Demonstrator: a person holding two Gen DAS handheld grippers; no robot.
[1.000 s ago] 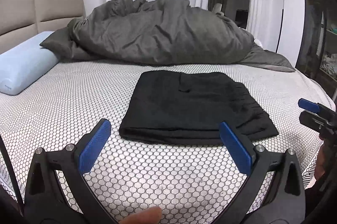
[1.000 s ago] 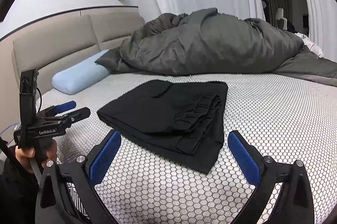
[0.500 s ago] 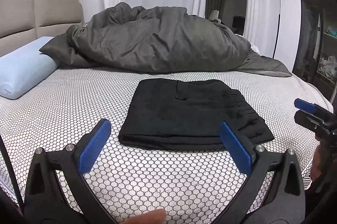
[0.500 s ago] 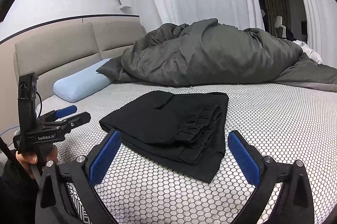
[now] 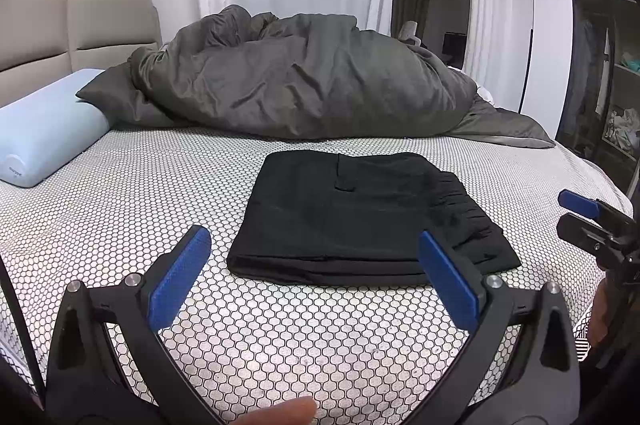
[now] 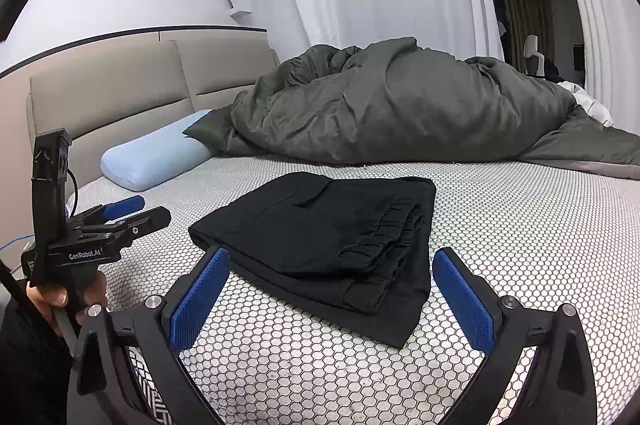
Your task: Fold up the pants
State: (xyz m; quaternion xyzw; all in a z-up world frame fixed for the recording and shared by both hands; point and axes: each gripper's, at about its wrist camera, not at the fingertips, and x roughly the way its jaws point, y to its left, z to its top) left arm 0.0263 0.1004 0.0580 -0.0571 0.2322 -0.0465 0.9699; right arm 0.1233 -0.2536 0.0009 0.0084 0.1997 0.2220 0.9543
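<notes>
The bed (image 5: 120,185), under a honeycomb-print sheet, fills both views, with a grey duvet (image 5: 304,81) heaped along its far side and a pale blue pillow (image 5: 44,129) by the headboard. The black pants (image 5: 360,217) lie folded mid-mattress — a flat rectangle, long axis left to right in the left view, gathered waistband at the right end. How many layers cannot be told. Left gripper (image 5: 316,275) and right gripper (image 6: 330,295) hover nearside — blue pads wide apart, holding nothing.

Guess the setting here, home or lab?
A home bedroom, most likely: a bed with a padded headboard, a rumpled duvet and a pillow. The folded pants lie on the mattress.
</notes>
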